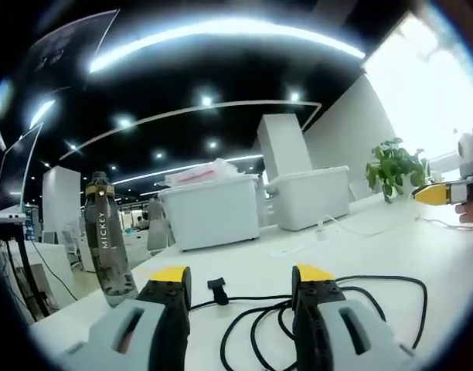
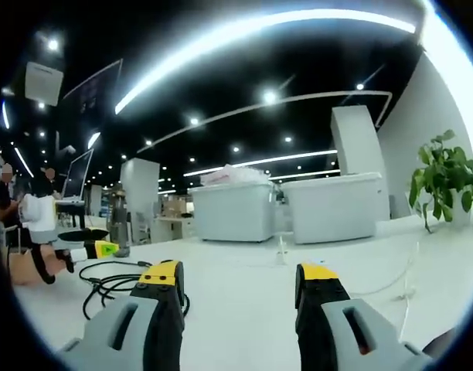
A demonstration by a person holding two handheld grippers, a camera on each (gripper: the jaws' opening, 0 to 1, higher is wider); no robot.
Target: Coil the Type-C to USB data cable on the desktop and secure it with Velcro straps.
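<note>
- Coiling not begun: black data cable (image 1: 314, 309) lies in loose loops on white desktop (image 1: 422, 255), just ahead of left gripper (image 1: 240, 280), jaws spread, empty.
- Right gripper (image 2: 240, 274) released too; cable off to its left.
- Small black Velcro strap (image 1: 217, 291) between left jaws, unfastened.
- Left: coil, strap.

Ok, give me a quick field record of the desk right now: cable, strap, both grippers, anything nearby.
cable: black cable, loose loops on the white desktop, not coiled
strap: small black tab on the cable, looks like the Velcro strap, unfastened
left gripper: open, empty, over the cable
right gripper: open, empty, right of the cable
nearby: dark bottle, two white bins, potted plant
</note>
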